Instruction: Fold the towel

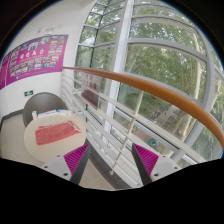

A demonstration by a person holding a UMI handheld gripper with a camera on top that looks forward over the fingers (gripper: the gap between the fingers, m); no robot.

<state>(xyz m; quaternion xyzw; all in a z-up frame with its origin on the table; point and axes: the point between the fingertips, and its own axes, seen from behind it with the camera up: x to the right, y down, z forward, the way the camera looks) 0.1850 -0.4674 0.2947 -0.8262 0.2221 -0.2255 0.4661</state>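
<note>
Lying flat on a round table (22, 140), pinkish towel (59, 131) — just beyond the left finger, gripper (112, 160) spread open, holding nothing

The hand-held two-finger gripper (112, 160) is held aloft, its two dark fingers reaching forward side by side. Each carries a magenta pad (ribbed, by the look of the inner faces) (77, 157). The fingers stand parted with a wide gap between them, and nothing is held there.
</note>
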